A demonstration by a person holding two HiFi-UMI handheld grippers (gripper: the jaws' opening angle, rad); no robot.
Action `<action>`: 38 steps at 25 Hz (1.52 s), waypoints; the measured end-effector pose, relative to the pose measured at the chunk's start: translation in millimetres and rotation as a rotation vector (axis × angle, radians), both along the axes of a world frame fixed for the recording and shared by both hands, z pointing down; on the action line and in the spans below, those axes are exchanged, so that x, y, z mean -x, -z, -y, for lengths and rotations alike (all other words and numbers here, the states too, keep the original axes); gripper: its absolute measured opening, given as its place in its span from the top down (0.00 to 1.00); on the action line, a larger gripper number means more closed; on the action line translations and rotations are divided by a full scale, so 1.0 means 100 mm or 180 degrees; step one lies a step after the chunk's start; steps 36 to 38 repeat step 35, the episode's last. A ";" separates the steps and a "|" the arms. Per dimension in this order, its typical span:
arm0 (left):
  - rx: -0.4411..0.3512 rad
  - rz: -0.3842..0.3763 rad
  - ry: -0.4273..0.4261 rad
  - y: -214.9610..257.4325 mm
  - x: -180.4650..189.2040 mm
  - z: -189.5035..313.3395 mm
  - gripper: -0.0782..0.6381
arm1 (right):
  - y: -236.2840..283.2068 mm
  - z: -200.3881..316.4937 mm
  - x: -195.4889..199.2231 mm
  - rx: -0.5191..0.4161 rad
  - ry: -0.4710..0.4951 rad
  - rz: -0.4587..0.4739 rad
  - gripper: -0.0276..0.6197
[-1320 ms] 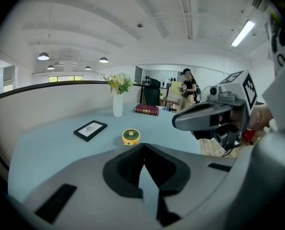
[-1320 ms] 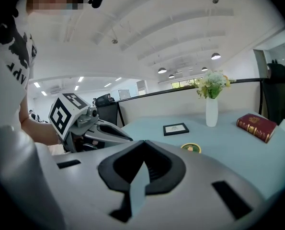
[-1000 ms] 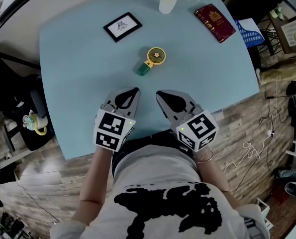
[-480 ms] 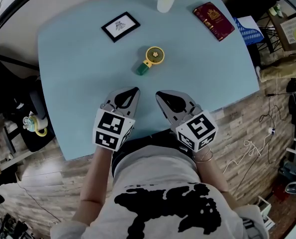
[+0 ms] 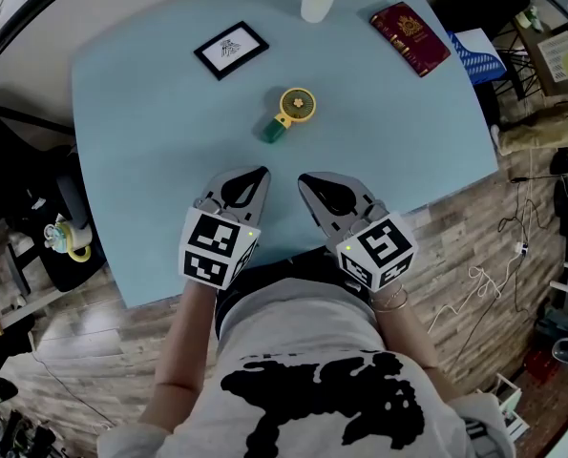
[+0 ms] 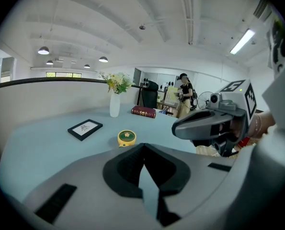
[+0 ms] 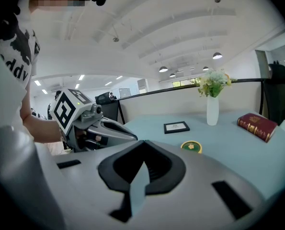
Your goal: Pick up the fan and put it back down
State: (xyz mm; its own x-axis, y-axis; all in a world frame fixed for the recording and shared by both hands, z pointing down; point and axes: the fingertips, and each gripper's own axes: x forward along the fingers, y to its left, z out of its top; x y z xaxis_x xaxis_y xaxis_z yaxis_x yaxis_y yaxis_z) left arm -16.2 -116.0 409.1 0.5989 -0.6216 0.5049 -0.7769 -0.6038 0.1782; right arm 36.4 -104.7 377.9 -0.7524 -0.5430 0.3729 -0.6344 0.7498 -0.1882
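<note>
Nothing has shifted in the past second: we keep the left gripper point(image 5: 255, 173) and right gripper point(image 5: 307, 179) clenched and empty at the table's point(image 5: 140, 151) six o'clock edge. The fan point(image 5: 296, 106) lies untouched at twelve o'clock ahead, so the pickup has not begun.

Grey left tool point(image 5: 261, 173), white tee point(image 5: 293, 332)

Black picture frame point(image 5: 230, 50), white vase of flowers point(image 5: 319, 0), red book point(image 5: 410, 38), pale blue table point(image 5: 398, 132)
</note>
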 end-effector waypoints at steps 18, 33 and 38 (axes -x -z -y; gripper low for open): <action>0.0090 -0.0049 -0.0057 -0.05 -0.05 -0.02 0.88 | -0.04 0.01 -0.08 0.0000 -0.0024 -0.0059 0.95; 0.0132 -0.0078 0.0003 -0.07 0.05 -0.08 0.88 | -0.10 0.01 -0.08 0.0018 -0.0030 -0.0116 0.95; 0.0129 -0.0087 0.0021 -0.07 0.06 -0.08 0.88 | -0.10 0.00 -0.08 0.0012 -0.0030 -0.0115 0.95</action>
